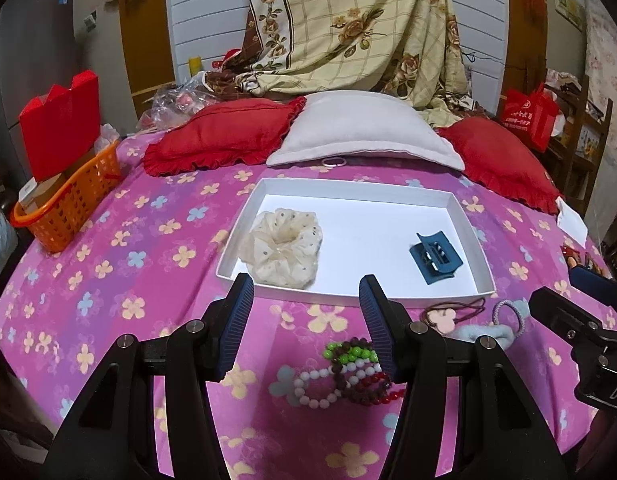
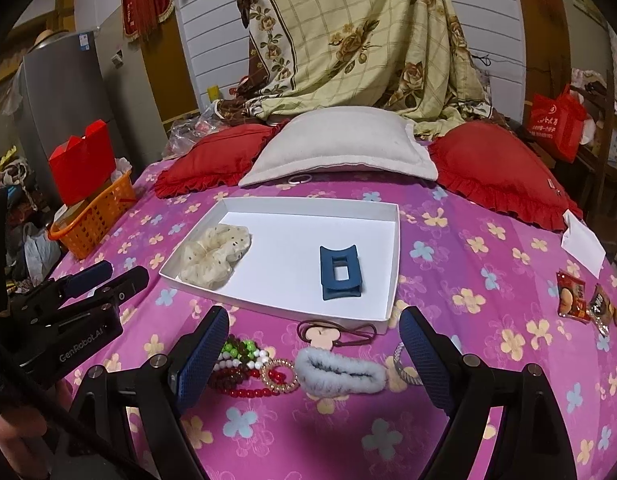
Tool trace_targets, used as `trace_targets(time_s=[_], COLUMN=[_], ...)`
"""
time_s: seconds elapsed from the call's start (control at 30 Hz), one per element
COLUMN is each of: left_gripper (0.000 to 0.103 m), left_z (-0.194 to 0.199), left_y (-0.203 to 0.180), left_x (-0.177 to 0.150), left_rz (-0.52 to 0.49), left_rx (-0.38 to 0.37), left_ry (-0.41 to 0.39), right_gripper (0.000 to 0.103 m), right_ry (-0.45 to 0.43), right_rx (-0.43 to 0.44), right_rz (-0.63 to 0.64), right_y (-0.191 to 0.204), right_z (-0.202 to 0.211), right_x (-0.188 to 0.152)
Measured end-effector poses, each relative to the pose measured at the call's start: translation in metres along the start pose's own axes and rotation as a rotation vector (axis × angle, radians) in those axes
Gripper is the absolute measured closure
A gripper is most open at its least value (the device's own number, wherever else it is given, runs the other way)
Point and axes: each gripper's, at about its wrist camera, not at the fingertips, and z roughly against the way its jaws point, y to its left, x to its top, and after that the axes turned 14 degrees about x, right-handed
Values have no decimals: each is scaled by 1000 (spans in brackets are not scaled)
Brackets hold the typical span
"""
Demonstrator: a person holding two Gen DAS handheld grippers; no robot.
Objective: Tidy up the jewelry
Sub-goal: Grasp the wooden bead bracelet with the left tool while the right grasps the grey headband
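White tray (image 1: pixel 474 236) is lying flat on the bed's pink flowered cover (image 1: pixel 108 280), near the pillows. Cream dotted scrunchie (image 1: pixel 282 248) is sitting in the tray's near-left corner; blue hair clip (image 1: pixel 435 258) is resting toward its right side.

Loose pieces are waiting on the cover just near of the tray: beaded bracelets (image 2: pixel 244 368) in green, white, brown and red, heaped together at left; a gold coil tie (image 2: pixel 279 376) touching them; a grey fluffy band (image 2: pixel 340 372) right of that; a brown cord necklace with pale pendant (image 2: pixel 328 334) lying against the tray's near wall.

Left claw (image 1: pixel 306 324) is hovering over the bracelets, fingers apart, holding nothing. Right claw (image 2: pixel 312 356) is also standing spread wide, empty, bracketing the fluffy band.

Orange basket (image 1: pixel 74 208) is sitting far left; snack packets (image 2: pixel 584 296) are lying at right.
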Motion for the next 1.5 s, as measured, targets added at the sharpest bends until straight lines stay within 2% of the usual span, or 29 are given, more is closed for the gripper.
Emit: trace_targets(time_s=[0.17,0.27,0.33,0.53,0.63,0.7,0.77,0.9,1.1,1.27,1.33,1.37,1.47,1.5], left_gripper=[48,47,42,39,39,40,40,40,40,40,40,42,59,69], left_z=[2,-2,-4,-24,-37,-47,-57,-64,-87,-98,-101,-102,-107,-109], left_y=[-1,6,11,23,21,18,11,0,-8,-12,-15,-18,-28,-31], left_x=[-4,-6,-9,-25,-33,-38,-42,-46,-51,-51,-52,-52,-53,-54], left_rz=[-7,7,17,26,16,9,-11,-52,-49,-68,-74,-82,-130,-140], left_rx=[-3,-31,-41,-73,-103,-143,-171,-186,-229,-249,-275,-284,-277,-273], left_ry=[7,36,49,127,174,209,240,245,318,339,350,353,362,368], right_gripper=[18,18,18,18,18,20,29,32,28,23,23,23,24,29], right_ry=[8,20,33,94,109,110,114,129,146,222,254,276,302,310], right_rx=[-7,-20,-28,-39,-12,-1,2,31,121,157,183,201,210,205], right_rz=[4,-1,-13,-61,-72,-67,-61,-60,-4,174,200,207,234,232], right_y=[-4,-12,-19,-44,-51,-53,-55,-57,-50,-41,-43,-44,-48,-50], right_z=[3,5,5,-6,-11,-15,-18,-28,-46,-65,-74,-79,-89,-90], right_x=[-7,-13,-19,-41,-50,-53,-55,-58,-56,-49,-47,-47,-48,-48])
